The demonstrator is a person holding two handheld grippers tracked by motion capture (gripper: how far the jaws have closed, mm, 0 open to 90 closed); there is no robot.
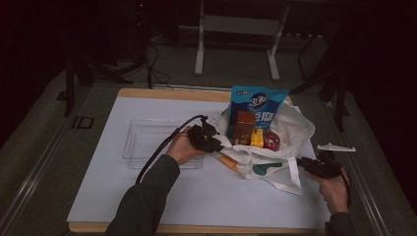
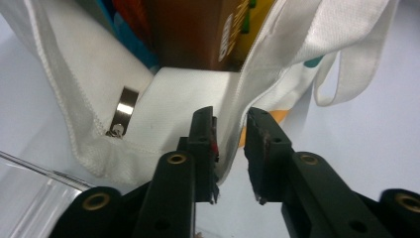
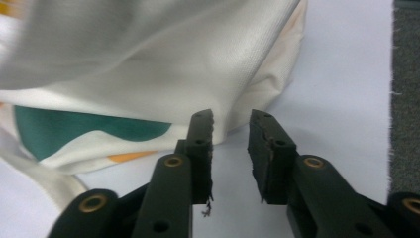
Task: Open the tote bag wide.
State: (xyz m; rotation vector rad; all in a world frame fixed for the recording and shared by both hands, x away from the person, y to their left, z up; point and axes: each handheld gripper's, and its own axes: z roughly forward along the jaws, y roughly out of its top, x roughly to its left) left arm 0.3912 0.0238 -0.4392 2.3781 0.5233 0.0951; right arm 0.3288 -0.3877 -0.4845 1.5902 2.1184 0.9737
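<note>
Worktop (image 1: 147,196): white sheet on a wooden board, dark room behind.
Tote bag (image 1: 295,129): white cloth, lying right of centre, mouth open toward the near side.
Bag contents: blue snack pouch (image 1: 256,104) upright at the far side, brown box (image 1: 244,127), yellow pack (image 1: 257,138), red round tin (image 1: 271,140).
Left hand-held gripper (image 2: 230,148): at the bag's left rim, jaws parted, the hem hanging loose between them.
Right hand-held gripper (image 3: 230,148): near-right of the bag, low, jaws apart on nothing.
Clear tray (image 1: 147,142): left of the bag.
</note>
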